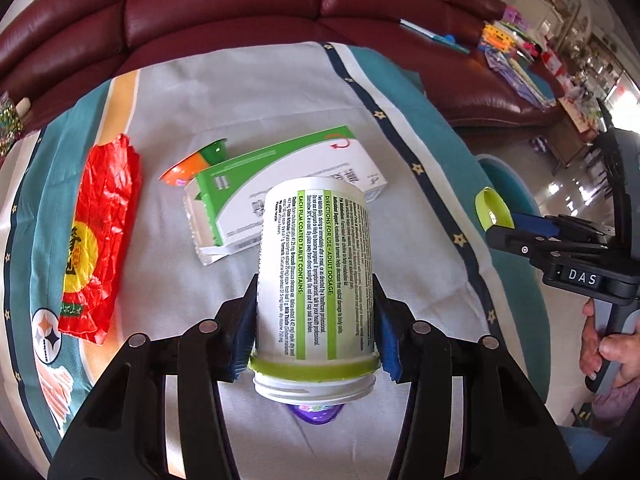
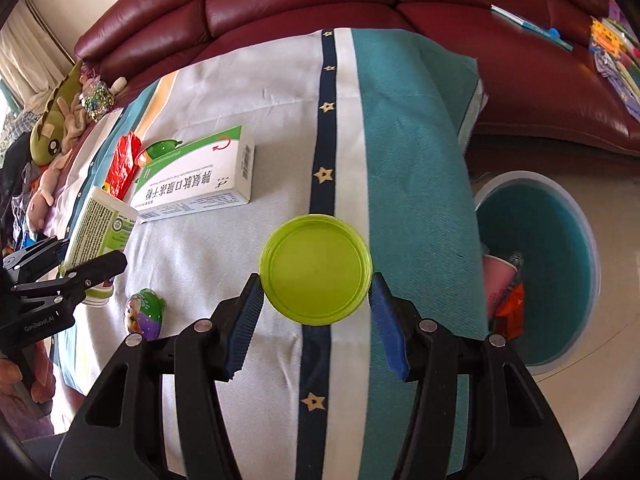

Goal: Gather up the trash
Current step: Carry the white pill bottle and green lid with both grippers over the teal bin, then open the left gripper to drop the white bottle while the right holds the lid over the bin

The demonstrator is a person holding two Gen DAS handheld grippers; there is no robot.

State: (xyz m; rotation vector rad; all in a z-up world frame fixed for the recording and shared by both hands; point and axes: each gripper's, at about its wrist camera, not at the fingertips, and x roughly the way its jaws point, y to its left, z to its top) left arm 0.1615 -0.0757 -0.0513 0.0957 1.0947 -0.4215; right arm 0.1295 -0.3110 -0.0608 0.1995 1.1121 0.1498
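Observation:
My left gripper [image 1: 315, 316] is shut on a white supplement bottle [image 1: 316, 272] with green label stripes, its open threaded neck toward the camera. The same bottle [image 2: 98, 232] shows at the left of the right wrist view, held in that gripper [image 2: 76, 264]. My right gripper [image 2: 316, 300] is shut on the bottle's lime green lid [image 2: 315, 270], pads pressing its rim; the lid [image 1: 494, 208] also appears at the right of the left wrist view. On the cloth lie a green-and-white medicine box [image 1: 280, 192], a red wrapper [image 1: 100, 236] and an orange-green cup [image 1: 196, 160].
A striped teal and white cloth [image 2: 400, 160] covers the table in front of a dark red leather sofa [image 1: 240, 12]. A teal bin [image 2: 536, 264] holding a pink cup and orange wrapper stands on the floor at right. A purple egg-shaped toy [image 2: 146, 314] lies near the front.

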